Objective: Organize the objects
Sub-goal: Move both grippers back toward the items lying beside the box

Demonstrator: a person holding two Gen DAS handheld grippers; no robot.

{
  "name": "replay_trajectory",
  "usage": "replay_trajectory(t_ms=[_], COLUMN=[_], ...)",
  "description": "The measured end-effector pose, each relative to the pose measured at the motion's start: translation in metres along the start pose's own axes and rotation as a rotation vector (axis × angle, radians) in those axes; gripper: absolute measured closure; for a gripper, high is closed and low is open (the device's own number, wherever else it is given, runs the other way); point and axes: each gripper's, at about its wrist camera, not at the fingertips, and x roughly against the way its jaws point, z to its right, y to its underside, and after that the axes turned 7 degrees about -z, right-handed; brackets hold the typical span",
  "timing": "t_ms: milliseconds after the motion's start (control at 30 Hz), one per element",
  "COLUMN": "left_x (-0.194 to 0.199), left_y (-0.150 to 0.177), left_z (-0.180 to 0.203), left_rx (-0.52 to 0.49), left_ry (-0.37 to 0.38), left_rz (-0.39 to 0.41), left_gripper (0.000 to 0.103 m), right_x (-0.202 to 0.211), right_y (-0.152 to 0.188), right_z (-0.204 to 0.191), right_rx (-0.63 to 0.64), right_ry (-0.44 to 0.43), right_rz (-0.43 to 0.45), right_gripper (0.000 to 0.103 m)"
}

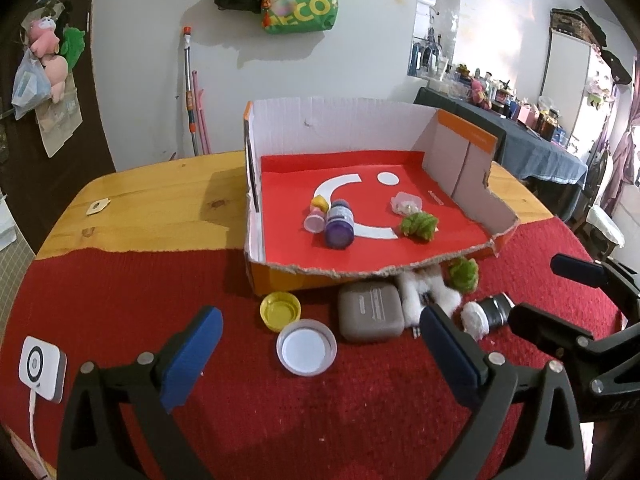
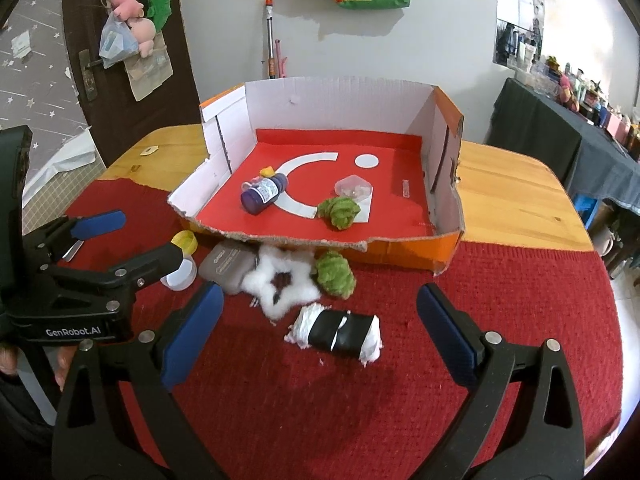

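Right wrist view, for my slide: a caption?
Open right tongs hover over a black roll before the box.

A torn cardboard box (image 2: 448,216) with a red floor holds a purple bottle (image 2: 264,193) on its side and a green pompom (image 2: 338,212). Near its front edge on the red cloth lie a grey case (image 1: 370,317), a fluffy white star (image 2: 285,280), a second green pompom (image 2: 335,275) and two caps (image 1: 306,347).

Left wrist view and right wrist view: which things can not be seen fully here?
- Black roll, left wrist view: partly behind a finger of the right tool.
- White lid, right wrist view: partly covered by the left tool.
- Small pink bottle: hidden behind the purple bottle in the right wrist view.
- Purple bottle label: too small to read.
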Motion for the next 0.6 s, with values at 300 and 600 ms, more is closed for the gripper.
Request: replay_trajectory(t_ms=[300,600], left_x=[0.001,-0.007], left_y=[0.022,0.038], left_z=[0.000,-0.005], left_rx=[0.000,0.014], left_ry=[-0.005,-0.011], left_rz=[-0.016,-0.046], left_gripper=[0.002,0.002], right_x=[-0.001,-0.009], right_y=[0.021,0.037], right_z=[-0.007,-0.011], right_rx=[0.003,0.003], right_ry=[-0.007,-0.011], right_rz=[-0.018,-0.042], right_gripper=[0.004,0.004])
